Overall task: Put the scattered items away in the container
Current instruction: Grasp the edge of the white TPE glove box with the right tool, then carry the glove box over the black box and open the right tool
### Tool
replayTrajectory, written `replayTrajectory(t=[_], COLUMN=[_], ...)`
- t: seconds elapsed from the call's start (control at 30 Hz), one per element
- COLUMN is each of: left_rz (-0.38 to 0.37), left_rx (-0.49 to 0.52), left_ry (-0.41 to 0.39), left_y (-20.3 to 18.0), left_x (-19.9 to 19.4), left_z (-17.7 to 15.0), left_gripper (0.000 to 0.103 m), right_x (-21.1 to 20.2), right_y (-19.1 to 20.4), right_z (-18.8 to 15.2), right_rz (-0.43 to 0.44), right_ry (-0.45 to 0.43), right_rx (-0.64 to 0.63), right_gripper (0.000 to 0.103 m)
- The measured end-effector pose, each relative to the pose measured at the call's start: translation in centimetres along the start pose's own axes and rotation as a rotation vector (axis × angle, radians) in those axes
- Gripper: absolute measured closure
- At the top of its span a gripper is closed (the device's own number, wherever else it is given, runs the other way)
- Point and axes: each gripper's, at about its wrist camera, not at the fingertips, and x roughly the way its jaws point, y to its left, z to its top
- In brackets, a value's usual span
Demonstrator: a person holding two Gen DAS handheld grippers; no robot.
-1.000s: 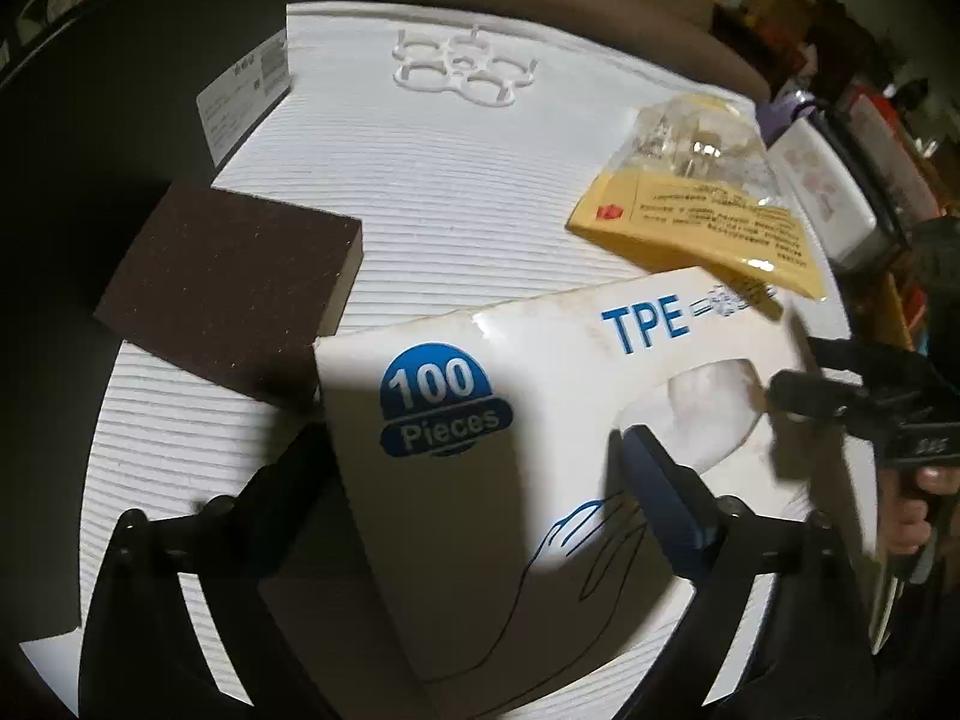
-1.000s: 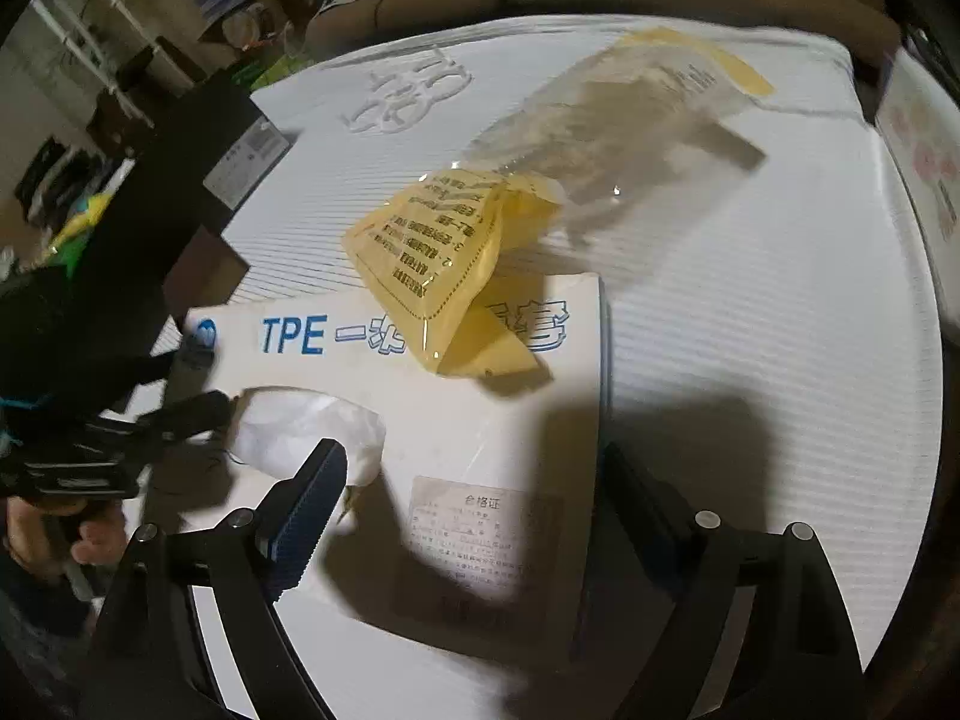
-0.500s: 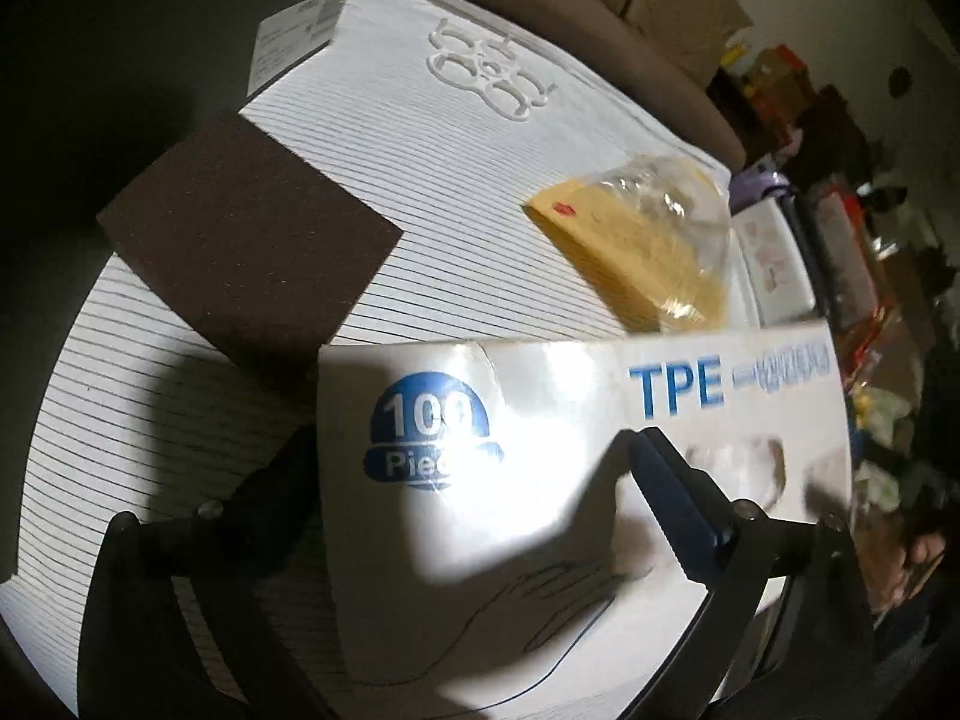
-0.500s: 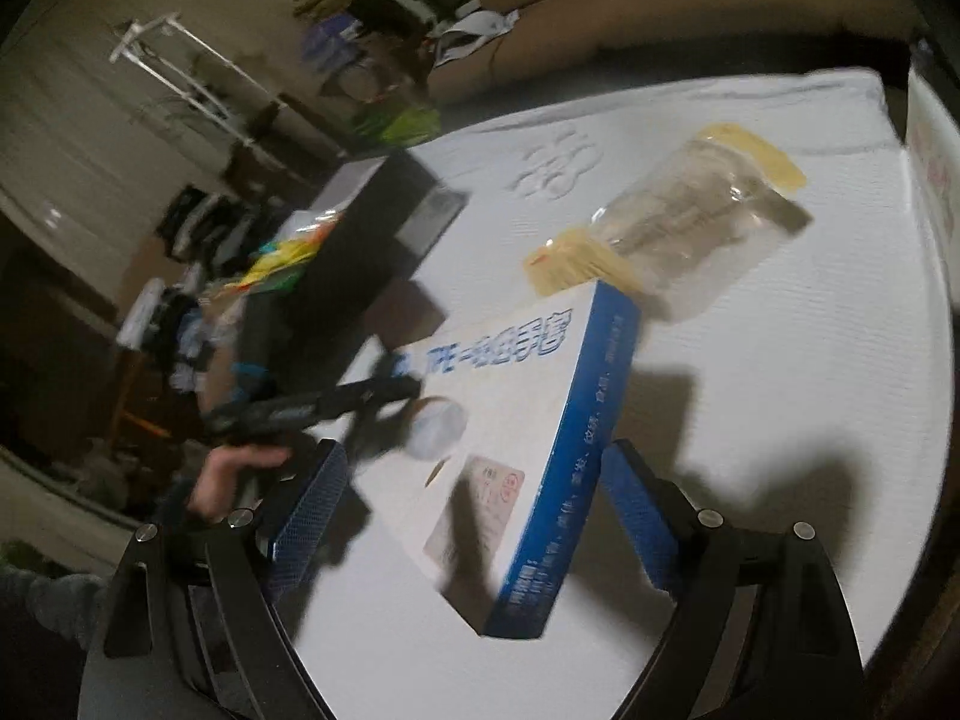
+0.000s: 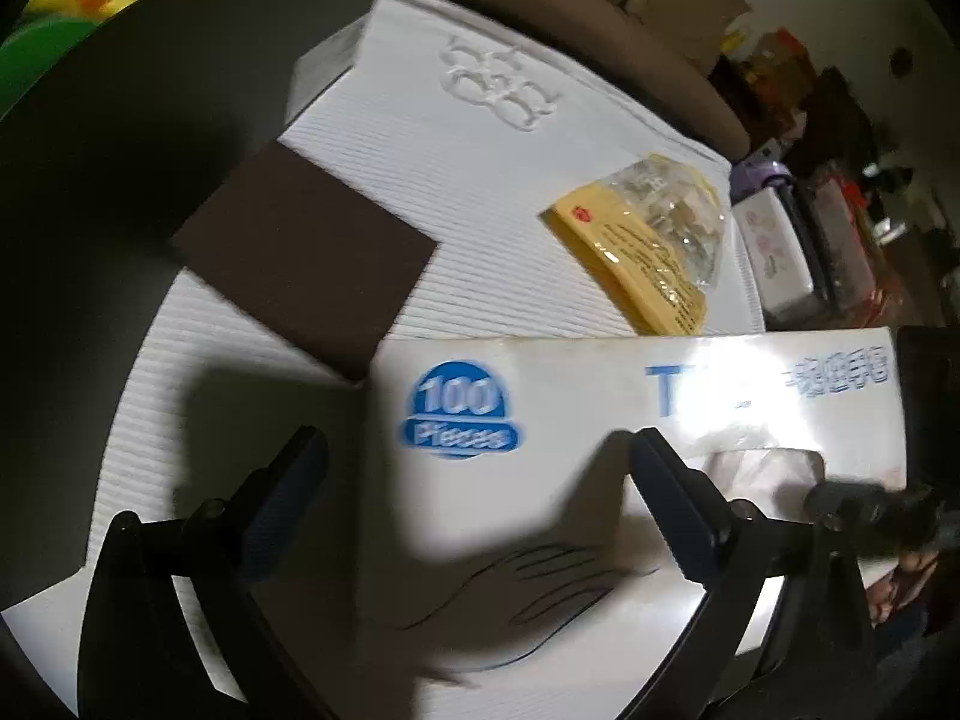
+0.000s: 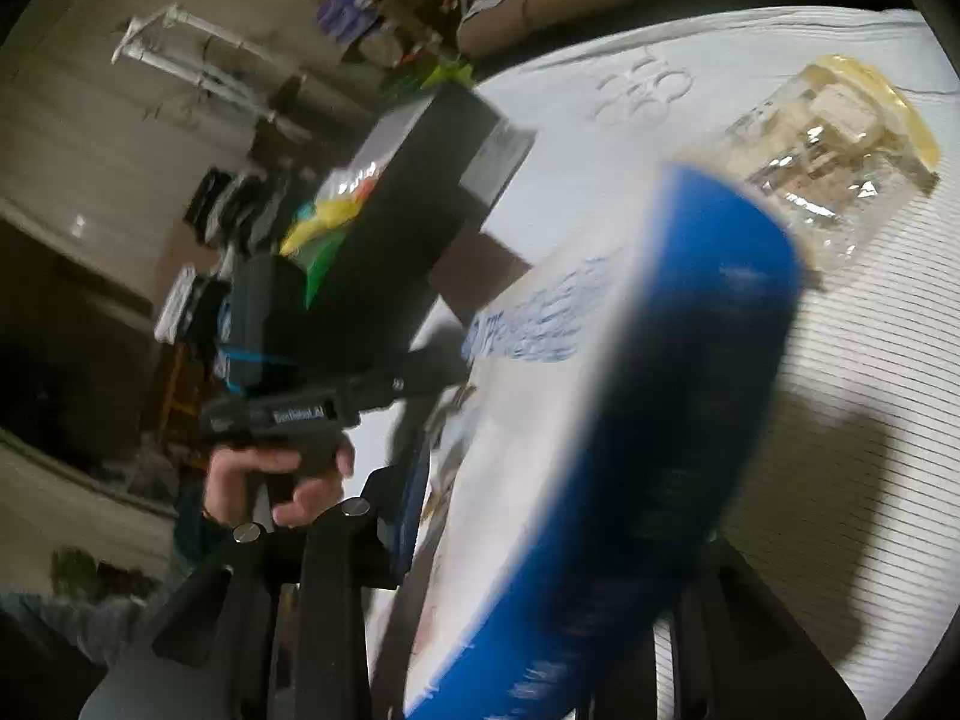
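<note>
A white glove box [image 5: 600,420] printed "100 Pieces" lies across the white ribbed table [image 5: 480,180]. In the right wrist view the glove box [image 6: 600,420] is tipped up, blue side facing me. It sits between the closing jaws of my right gripper [image 6: 540,540], whose pads press on it. My left gripper [image 5: 477,450] hovers open over the box's left end, gripping nothing. A brown sponge block [image 5: 300,258], a yellow-and-clear bag of small parts [image 5: 648,240] and a white plastic ring holder [image 5: 504,90] lie loose. The black container [image 6: 420,192] stands at the table's left.
Colourful packets [image 6: 324,216] show inside the black container. A person's hand [image 6: 270,474] holds the left gripper. A brown sofa [image 5: 600,30] runs behind the table. A white flowered box [image 5: 774,252] and dark clutter crowd the table's right side.
The right gripper's jaws have narrowed onto the glove box, which has tipped up on edge. The left gripper has shifted and rolled, still open over the box.
</note>
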Motion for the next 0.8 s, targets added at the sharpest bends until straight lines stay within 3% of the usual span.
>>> replayTrajectory(t=[0.07,0.17,0.3,0.37,0.47,0.6,0.8], left_rz=[0.025,0.068,0.105,0.164,0.240,0.345,0.476], left_rx=[-0.003,-0.025,0.008,0.062,0.110,0.077,0.017], left_ry=[0.009,0.004,-0.038,-0.114,-0.308,-0.524,-0.637], left_y=[1.0,2.1,0.8,-0.9,-2.9,-2.4,1.9], left_x=[-0.5,-1.4,-3.9,-6.2,-11.3,-17.0,-21.4], left_z=[0.0,0.0,-0.3,-0.5,-0.9,-1.3,-1.7], left_gripper=[0.003,0.003,0.007,0.007,0.006,0.004,0.003], right_x=[-1.2,-3.6,-6.4,-7.4,-8.8,-8.3,-2.4], right_y=[0.1,0.0,2.7,4.7,7.6,11.1,13.2], right_z=[0.2,0.3,1.1,1.3,1.4,2.5,8.2], right_rz=[-0.053,-0.034,-0.007,0.003,-0.022,-0.033,0.131], right_ry=[-0.042,-0.147,-0.271,-0.319,-0.385,-0.456,-0.527], right_rx=[0.001,0.050,0.011,-0.016,-0.062,-0.105,-0.037], right_gripper=[0.080,0.087,0.087,0.087,0.087,0.087,0.087])
